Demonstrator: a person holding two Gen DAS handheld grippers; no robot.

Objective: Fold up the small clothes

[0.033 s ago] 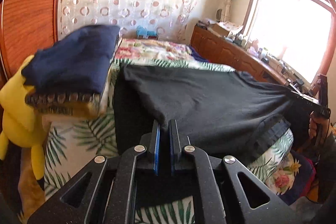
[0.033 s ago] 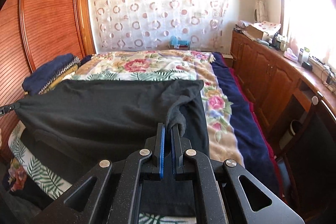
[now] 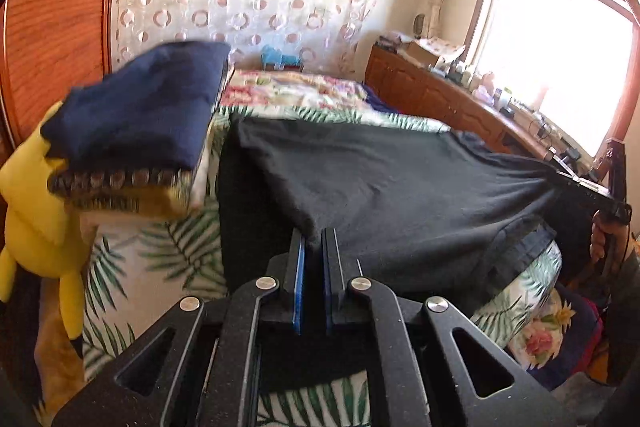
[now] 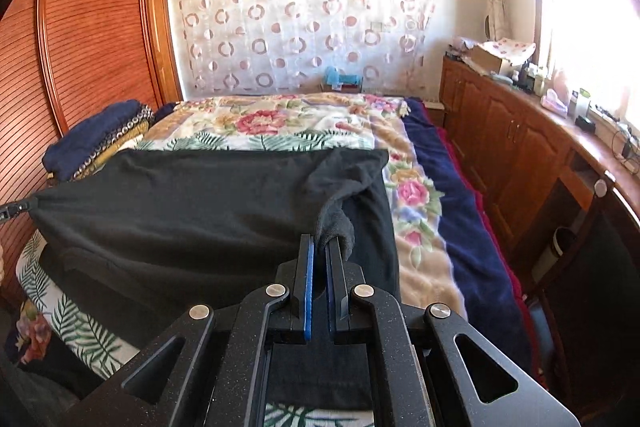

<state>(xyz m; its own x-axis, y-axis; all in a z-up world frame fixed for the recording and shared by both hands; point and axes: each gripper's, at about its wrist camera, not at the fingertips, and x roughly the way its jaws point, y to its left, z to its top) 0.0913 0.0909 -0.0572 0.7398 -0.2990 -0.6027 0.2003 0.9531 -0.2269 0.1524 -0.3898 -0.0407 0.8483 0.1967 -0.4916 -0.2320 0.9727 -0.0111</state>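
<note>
Lying across the near part of the bed, black garment, with one edge lifted off the floral blanket and stretched taut between two grips. Pinching a bunched corner of that cloth, right gripper, blue pads clamped tight on the fabric, having just been closing onto it. Gripping the opposite corner likewise, left gripper, jaws clenched with black cloth wedged between the pads. Meaning, probably, both corners now secured and a fold ready for carrying over toward the far edge. Sitting off to the side near the wooden wardrobe, stack of folded clothes, navy piece on top, with a yellow plush toy beside it.
</note>
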